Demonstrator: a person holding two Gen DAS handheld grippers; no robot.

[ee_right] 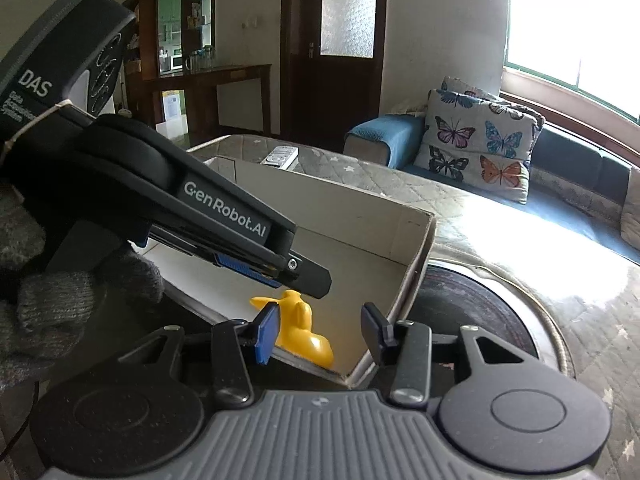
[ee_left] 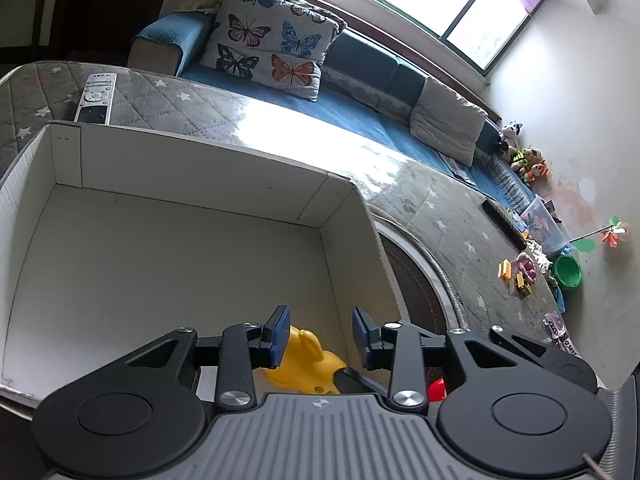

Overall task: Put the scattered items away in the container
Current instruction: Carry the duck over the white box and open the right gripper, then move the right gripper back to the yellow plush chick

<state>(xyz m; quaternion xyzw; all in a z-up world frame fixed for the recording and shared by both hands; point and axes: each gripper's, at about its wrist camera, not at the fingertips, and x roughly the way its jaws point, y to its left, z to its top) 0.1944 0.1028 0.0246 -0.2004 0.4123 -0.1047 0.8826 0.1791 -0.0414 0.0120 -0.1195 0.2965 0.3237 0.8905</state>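
A white cardboard box (ee_left: 180,184) stands on the quilted table; its far wall also shows in the right wrist view (ee_right: 352,216). A yellow toy (ee_left: 308,364) lies on the box floor near the front right corner, and it shows in the right wrist view (ee_right: 304,332) too. My left gripper (ee_left: 321,336) is open just above the toy, fingers apart on either side of it. My right gripper (ee_right: 320,332) is open and empty at the box's near edge. The left gripper's body (ee_right: 224,216) reaches into the box from the left.
A white remote (ee_left: 96,98) lies on the table behind the box. A small red object (ee_left: 437,390) sits right of the box. Small yellow toys (ee_left: 516,278), a pink item (ee_left: 526,266) and a dark remote (ee_left: 504,222) lie far right. A sofa with a butterfly cushion (ee_left: 268,46) runs behind.
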